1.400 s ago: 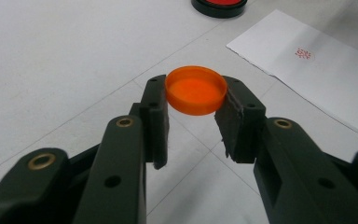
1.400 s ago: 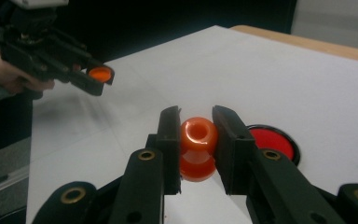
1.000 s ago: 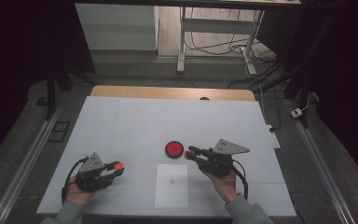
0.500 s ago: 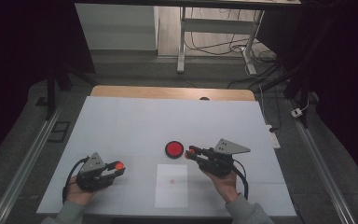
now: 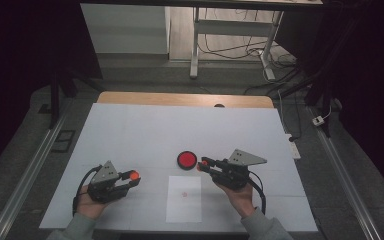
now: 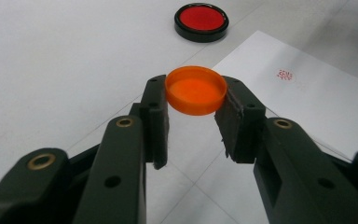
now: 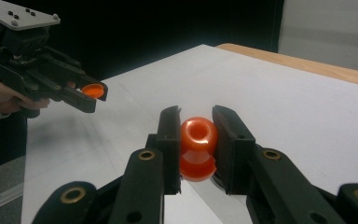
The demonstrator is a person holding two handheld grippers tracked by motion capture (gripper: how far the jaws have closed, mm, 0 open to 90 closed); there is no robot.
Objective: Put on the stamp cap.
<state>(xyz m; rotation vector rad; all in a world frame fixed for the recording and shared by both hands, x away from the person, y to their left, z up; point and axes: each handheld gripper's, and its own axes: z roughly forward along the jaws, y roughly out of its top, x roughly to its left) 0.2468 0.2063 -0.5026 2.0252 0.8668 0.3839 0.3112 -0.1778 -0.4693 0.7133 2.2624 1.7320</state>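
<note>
The left gripper [image 6: 193,116] clamps the orange cap [image 6: 196,89] at near left, freeing the stamp [image 7: 197,147], which the right gripper [image 7: 196,149] squeezes just right of the ink pad [image 5: 186,160], beyond the paper [image 5: 184,198].

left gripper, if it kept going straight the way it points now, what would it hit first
Probably the round red ink pad. The left gripper, shut on an orange cap, points at it across bare table; the stamped paper lies just to the side. Depth is uncertain.

Orange cap [image 6: 196,90], red-faced black ink pad [image 6: 201,22]
</note>
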